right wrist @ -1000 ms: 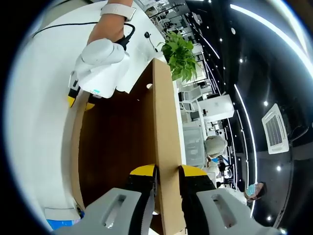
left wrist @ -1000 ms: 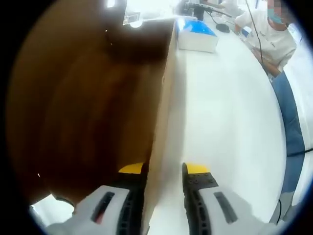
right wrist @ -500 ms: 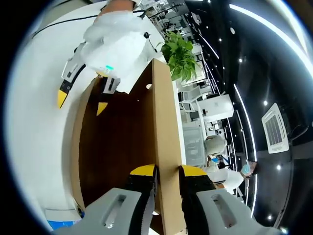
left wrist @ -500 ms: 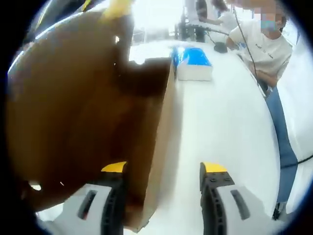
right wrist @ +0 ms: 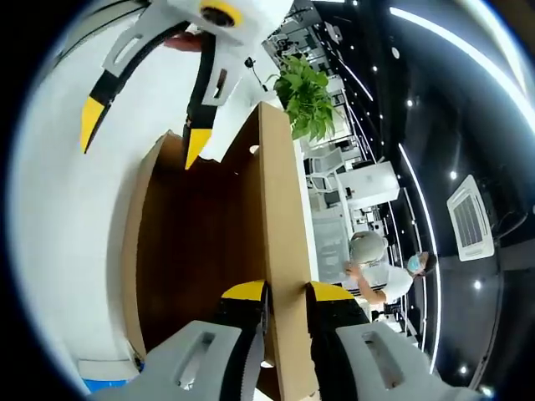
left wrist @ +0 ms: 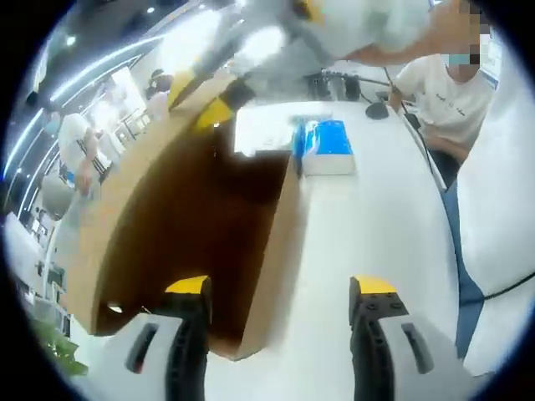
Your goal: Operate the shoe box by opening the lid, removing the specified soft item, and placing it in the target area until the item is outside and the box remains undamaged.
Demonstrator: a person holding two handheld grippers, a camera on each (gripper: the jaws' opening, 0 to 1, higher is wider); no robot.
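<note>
Left claw (left wrist: 282,292): the yellow-tipped jaws are spread wide with nothing held between them; it is seen poised over the near end of the shoe box. In the right gripper view it (right wrist: 138,134) is seen from the front, jaws apart, above the far end of the box.
Right claw (right wrist: 278,291): pressed together on the raised lid (right wrist: 280,251), whose edge is pinched between the two yellow tips.
Shoe box (left wrist: 201,242): brown cardboard, set on the white worktop (left wrist: 376,225), open, with a dark brown interior. The lid is held upright on its edge.
Soft item: nothing can be made out inside the box; the interior is in shadow.
Blue and white box (left wrist: 324,146): set on the worktop just beyond the far end of the shoe box.
Person (left wrist: 447,79): seated at the far side of the worktop, in a white top.
Plant (right wrist: 308,93): green leaves seen past the top edge of the lid.
</note>
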